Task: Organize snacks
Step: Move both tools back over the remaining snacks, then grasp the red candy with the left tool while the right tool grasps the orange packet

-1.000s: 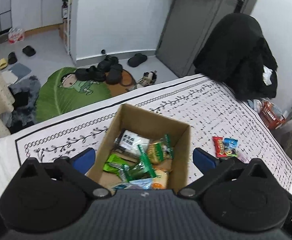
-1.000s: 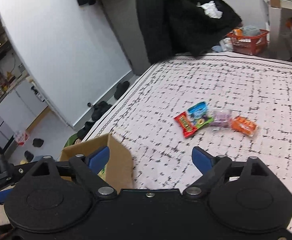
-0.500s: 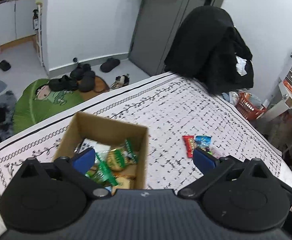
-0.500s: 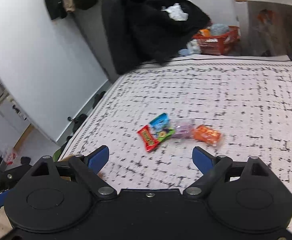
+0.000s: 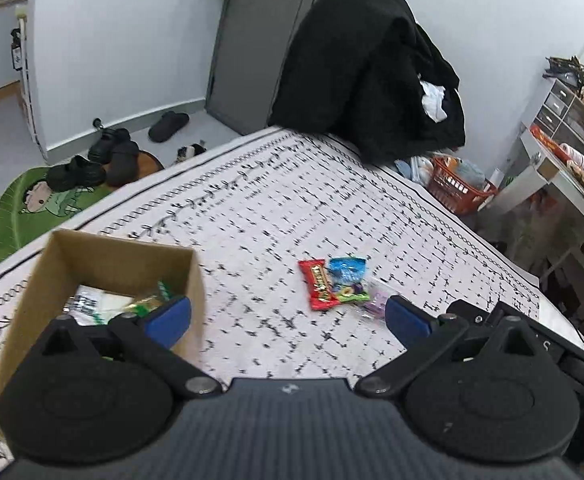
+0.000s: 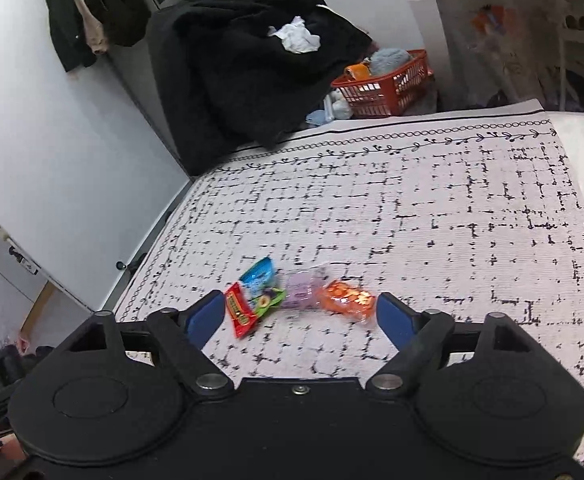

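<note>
Left gripper (image 5: 287,316): jaws wide apart, nothing between them; hanging over the patterned white bed cover (image 5: 251,208), between box and snack cluster.
Right gripper (image 6: 298,314): jaws apart but closing, no pad pressing on anything; snack cluster lying just beyond and between the blue tips, in the right wrist view.
Open brown cardboard box (image 5: 99,256): at 8 o'clock in the left wrist view, already holding several packets; near wall partly behind the left blue pad.
Loose snacks: red rectangular foil bar (image 6: 240,314) at the 9 o'clock end of the row, blue-and-green crinkly packet (image 6: 263,286) overlapping it, pale purple translucent packet (image 6: 302,292) next, orange crinkly packet (image 6: 346,300) at the 3 o'clock end.
Risk, double pick: packets touching or overlapping; closing across the row likely to catch two, or pinch one edge and drag its neighbour.
Risk, slip: glossy thin wrappers on soft bedding; a shallow nip on a corner could let the packet slide out on the way to the box.
Risk, fabric snag: pads pushed low into the cover could gather cloth with the wrapper.
Risk, early closing: jaws narrowing before reaching the row could shove packets away.
Risk, box knock: left pad close to the box wall; a careless sweep could tip or shift it.
</note>
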`<action>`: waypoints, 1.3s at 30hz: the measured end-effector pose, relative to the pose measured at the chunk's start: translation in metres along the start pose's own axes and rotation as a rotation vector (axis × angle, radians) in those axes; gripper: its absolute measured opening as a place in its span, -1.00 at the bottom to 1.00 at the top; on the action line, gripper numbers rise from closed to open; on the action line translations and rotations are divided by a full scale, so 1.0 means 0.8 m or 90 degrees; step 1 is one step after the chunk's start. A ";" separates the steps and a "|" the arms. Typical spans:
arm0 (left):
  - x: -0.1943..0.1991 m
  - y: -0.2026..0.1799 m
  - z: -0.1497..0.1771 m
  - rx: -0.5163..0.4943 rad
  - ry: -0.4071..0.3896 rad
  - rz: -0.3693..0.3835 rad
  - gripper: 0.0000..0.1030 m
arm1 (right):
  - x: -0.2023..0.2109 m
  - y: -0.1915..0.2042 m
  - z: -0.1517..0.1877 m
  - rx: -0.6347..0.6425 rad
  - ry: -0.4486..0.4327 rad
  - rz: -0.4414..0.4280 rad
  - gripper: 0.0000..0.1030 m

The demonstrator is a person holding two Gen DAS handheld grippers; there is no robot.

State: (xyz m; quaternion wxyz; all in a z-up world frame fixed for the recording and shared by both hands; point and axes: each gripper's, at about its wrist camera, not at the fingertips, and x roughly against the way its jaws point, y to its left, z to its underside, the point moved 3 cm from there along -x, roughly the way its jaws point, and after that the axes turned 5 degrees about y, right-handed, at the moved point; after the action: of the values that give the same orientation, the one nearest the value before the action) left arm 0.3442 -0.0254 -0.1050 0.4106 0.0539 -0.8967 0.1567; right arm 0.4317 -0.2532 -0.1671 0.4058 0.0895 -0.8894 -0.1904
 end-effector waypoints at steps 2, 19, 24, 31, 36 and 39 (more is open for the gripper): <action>-0.010 -0.008 -0.002 -0.004 0.003 0.003 0.99 | -0.008 -0.005 -0.003 0.006 0.006 0.007 0.48; -0.122 -0.027 -0.024 0.046 0.020 -0.019 0.78 | -0.092 -0.018 -0.003 0.046 0.073 0.057 0.26; -0.158 -0.030 -0.023 0.067 0.040 -0.017 0.53 | -0.114 -0.029 -0.001 0.033 0.092 0.070 0.26; -0.203 -0.040 -0.017 0.073 0.064 -0.020 0.09 | -0.133 -0.037 0.001 0.033 0.096 0.089 0.12; -0.229 -0.043 -0.013 0.083 0.077 -0.030 -0.02 | -0.140 -0.026 0.003 0.071 0.092 0.097 0.13; -0.238 -0.042 -0.014 0.087 0.076 -0.034 -0.07 | -0.140 -0.023 0.004 0.082 0.093 0.093 0.13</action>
State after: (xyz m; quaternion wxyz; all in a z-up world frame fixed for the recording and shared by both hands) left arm 0.4850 -0.0597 -0.2337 0.4626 0.0960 -0.8561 0.2093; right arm 0.5028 -0.2341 -0.2534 0.4754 0.0642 -0.8722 -0.0956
